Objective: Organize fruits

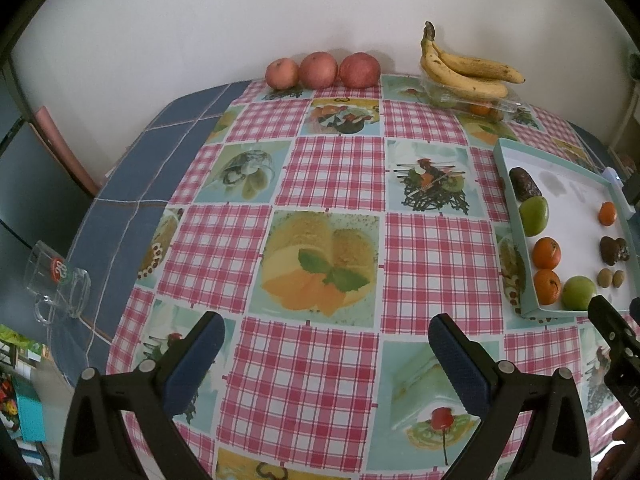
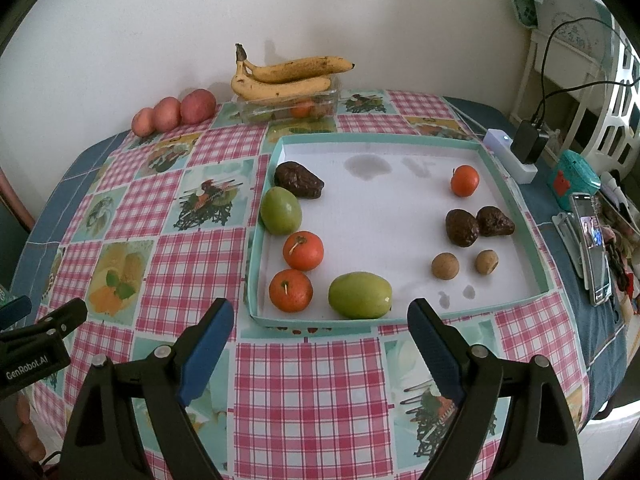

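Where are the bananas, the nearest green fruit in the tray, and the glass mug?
bananas point(image 2: 286, 76): right wrist view, middle of the bunch.
nearest green fruit point(image 2: 359, 295): right wrist view, centre of its skin.
glass mug point(image 1: 56, 280): left wrist view, side wall of the tipped mug.

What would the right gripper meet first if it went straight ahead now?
Probably the near rim of the tray, then the green fruit just inside it. The right gripper is open and empty; its height is unclear.
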The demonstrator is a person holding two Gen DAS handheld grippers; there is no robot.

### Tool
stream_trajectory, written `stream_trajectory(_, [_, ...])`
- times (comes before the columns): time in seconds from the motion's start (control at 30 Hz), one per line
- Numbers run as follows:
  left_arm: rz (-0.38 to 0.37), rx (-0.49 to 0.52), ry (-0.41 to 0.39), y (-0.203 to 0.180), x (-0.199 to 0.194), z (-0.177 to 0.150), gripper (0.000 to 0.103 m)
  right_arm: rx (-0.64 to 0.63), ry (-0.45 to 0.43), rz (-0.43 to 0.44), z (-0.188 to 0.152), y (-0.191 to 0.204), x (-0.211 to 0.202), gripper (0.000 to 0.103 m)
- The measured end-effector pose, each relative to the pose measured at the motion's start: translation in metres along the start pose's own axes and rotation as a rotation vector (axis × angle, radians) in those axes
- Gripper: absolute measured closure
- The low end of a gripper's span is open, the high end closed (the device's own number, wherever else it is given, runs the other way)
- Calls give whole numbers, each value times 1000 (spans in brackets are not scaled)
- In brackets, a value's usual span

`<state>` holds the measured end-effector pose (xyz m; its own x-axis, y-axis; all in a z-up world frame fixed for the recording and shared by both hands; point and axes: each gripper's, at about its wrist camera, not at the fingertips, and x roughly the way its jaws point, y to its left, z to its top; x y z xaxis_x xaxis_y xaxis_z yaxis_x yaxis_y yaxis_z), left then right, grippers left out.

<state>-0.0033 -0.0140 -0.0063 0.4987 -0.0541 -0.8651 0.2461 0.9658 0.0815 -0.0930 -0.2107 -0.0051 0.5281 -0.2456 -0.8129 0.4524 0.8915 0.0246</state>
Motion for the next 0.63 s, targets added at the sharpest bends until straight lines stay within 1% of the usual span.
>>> stream_trajectory(0.23, [11, -24, 21, 3, 3, 0, 0, -2, 2, 1, 0, -1, 0, 14])
stream_trajectory(0.33, [28, -27, 20, 4, 3, 0, 0, -2, 2, 1, 1, 0, 0, 14])
stream_trajectory(0.63, [29, -25, 10, 4, 2, 1, 0, 3, 4, 0, 1, -4, 1, 14])
